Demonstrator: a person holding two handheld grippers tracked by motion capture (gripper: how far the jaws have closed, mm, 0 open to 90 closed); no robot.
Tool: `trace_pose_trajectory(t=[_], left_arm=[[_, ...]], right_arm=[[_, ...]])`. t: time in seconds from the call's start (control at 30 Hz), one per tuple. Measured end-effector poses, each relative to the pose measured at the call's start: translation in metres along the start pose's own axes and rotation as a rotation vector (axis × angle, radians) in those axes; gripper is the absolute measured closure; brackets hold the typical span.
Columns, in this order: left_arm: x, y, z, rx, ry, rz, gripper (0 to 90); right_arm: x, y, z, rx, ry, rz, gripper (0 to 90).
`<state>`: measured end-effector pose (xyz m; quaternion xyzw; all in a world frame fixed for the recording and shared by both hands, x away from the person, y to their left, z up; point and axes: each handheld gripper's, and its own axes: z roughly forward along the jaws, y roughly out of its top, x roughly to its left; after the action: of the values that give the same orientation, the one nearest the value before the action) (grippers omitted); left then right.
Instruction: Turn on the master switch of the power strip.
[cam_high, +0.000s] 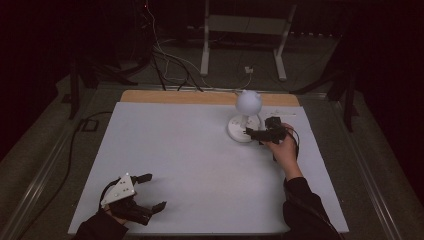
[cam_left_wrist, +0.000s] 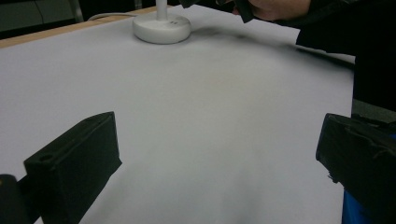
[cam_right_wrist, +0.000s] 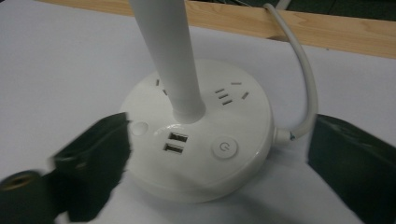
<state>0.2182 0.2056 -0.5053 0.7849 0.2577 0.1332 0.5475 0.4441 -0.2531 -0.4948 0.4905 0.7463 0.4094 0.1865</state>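
Note:
A white desk lamp with a globe head (cam_high: 248, 101) stands on a round base (cam_high: 239, 131) at the far right of the white table sheet (cam_high: 190, 160). My right gripper (cam_high: 251, 133) is at that base, open. In the right gripper view its jaws (cam_right_wrist: 224, 140) stand on either side of the base (cam_right_wrist: 201, 163), which carries a power button (cam_right_wrist: 224, 148), two USB ports (cam_right_wrist: 175, 142) and the lamp stem (cam_right_wrist: 168, 56). The left jaw sits at the base's rim; the right jaw is clear of it. My left gripper (cam_high: 156, 190) rests at the near left, open with nothing between its jaws (cam_left_wrist: 219, 149).
The lamp's white cable (cam_right_wrist: 306, 79) curls off the base toward the wooden back edge (cam_high: 175, 96) of the table. Behind the table, cables (cam_high: 170, 65) lie on the floor by a white stand (cam_high: 245, 40). In the left gripper view the lamp base (cam_left_wrist: 162, 28) and the other hand (cam_left_wrist: 275, 7) show far off.

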Motion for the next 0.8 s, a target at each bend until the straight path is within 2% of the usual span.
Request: trace_pose_trajectory(t=[0.17, 0.2, 0.27, 0.43, 0.47, 0.5, 0.57, 0.6, 0.63, 0.67, 0.8], left_arm=[[0.0, 0.0, 0.0002, 0.0, 0.0, 0.0, 0.1], [0.0, 0.0, 0.0002, 0.001, 0.0, 0.0, 0.1], [0.0001, -0.0001, 0.0001, 0.0, 0.0, -0.001, 0.1], [0.0001, -0.0001, 0.0002, 0.0, 0.0, 0.0, 0.1], [0.0001, -0.0001, 0.0001, 0.0, -0.001, -0.001, 0.1], [0.0001, -0.0001, 0.0001, -0.001, 0.0, 0.0, 0.1], [0.0003, -0.0001, 0.0, -0.001, 0.0, -0.001, 0.1], [0.0003, -0.0001, 0.0, -0.001, 0.001, -0.001, 0.1], [0.0003, -0.0001, 0.0, -0.001, 0.001, -0.001, 0.1], [0.0003, -0.0001, 0.0001, -0.001, 0.0, -0.001, 0.1], [0.0003, -0.0003, 0.0002, -0.001, 0.0, -0.002, 0.1]], right_arm=[[0.0042, 0.0029, -0.0024, -0.02, -0.047, 0.01, 30.0], [0.0042, 0.0029, -0.0024, -0.02, -0.047, 0.01, 30.0], [0.0047, 0.005, -0.0038, -0.021, -0.071, 0.019, 43.9], [0.0044, 0.0057, -0.0028, 0.006, -0.084, 0.018, 63.6], [0.0044, 0.0057, -0.0028, 0.006, -0.084, 0.018, 63.6], [0.0041, 0.0055, -0.0021, 0.012, -0.089, 0.023, 70.0], [0.0042, 0.0055, -0.0019, 0.017, -0.091, 0.027, 73.0], [0.0048, 0.0054, -0.0011, 0.027, -0.096, 0.021, 82.1], [0.0052, 0.0053, -0.0008, 0.03, -0.101, 0.018, 86.4], [0.0055, 0.0054, -0.0009, 0.031, -0.107, 0.016, 89.7], [0.0048, 0.006, -0.0002, 0.027, -0.12, 0.019, 89.9]])
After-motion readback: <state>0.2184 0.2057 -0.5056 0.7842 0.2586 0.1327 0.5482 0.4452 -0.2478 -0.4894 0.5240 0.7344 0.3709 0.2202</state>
